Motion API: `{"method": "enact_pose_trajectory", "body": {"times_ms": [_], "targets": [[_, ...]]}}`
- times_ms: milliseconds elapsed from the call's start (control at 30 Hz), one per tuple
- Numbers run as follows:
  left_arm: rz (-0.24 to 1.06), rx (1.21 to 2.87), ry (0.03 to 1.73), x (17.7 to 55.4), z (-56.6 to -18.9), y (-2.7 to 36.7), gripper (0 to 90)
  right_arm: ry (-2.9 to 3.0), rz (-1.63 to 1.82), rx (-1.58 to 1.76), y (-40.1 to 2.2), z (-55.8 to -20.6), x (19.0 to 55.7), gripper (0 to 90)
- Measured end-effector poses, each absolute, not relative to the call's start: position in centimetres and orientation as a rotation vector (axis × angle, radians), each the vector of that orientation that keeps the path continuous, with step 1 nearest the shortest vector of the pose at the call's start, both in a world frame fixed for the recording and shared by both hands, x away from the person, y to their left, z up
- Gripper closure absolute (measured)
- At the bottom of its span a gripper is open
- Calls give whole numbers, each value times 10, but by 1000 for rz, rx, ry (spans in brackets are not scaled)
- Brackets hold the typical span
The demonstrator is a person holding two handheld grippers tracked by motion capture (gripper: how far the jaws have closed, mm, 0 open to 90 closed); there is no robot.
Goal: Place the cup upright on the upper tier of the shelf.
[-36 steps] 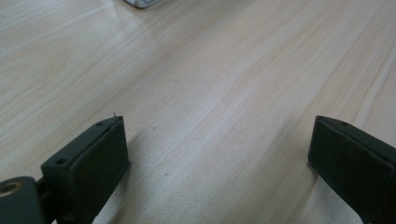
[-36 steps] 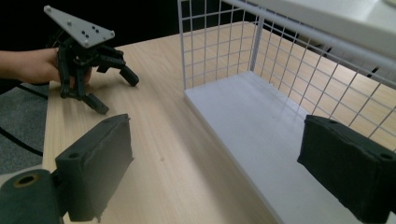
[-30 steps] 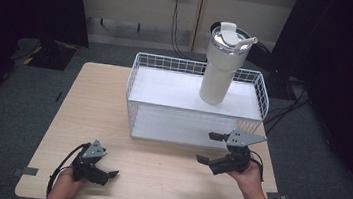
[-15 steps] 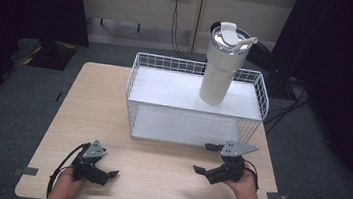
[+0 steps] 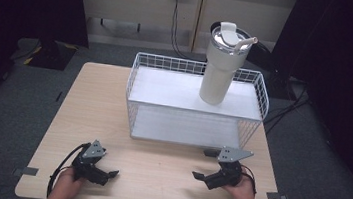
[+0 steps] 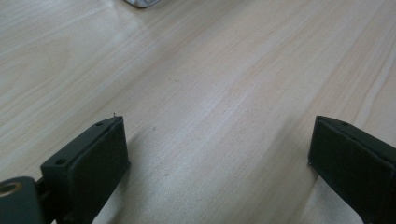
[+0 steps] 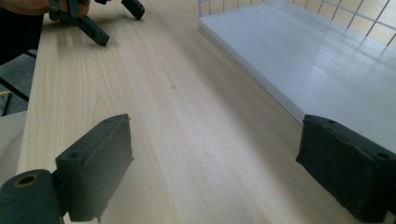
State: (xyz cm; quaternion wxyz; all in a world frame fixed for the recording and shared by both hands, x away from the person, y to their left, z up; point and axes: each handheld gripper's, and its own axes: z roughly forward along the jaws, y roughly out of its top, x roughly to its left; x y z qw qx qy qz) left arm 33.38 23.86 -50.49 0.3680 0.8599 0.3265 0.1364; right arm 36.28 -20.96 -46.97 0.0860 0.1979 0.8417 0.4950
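Observation:
A tall cream tumbler (image 5: 219, 69) with a lid and straw stands upright at the back right of a white wire basket (image 5: 132, 82). My left gripper (image 5: 108, 175) rests low near the table's front left, held by a hand. In the left gripper view the left gripper (image 6: 219, 154) is open over bare wood. My right gripper (image 5: 204, 164) sits near the front right, just before the basket's front wall. In the right gripper view the right gripper (image 7: 219, 158) is open with nothing between its jaws, and the basket (image 7: 303, 60) lies ahead to the right.
The light wooden table (image 5: 98, 105) has bare room left of the basket and along its front. A white liner (image 5: 175, 92) covers the basket floor. The left gripper (image 7: 93, 21) and its hand show at the top left of the right gripper view. Cables (image 5: 175, 24) hang behind the table.
My right gripper has drawn back from the basket toward the table's front edge and slightly left, sinking lower. The left gripper and the tumbler have stayed put.

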Motion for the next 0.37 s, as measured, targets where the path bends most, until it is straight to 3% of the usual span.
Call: {"method": "enact_pose_trajectory", "body": {"times_ms": [367], "targets": [[351,2210,838,334,-505,238,33,2581,1392,602,-208,-491,359,93]]}}
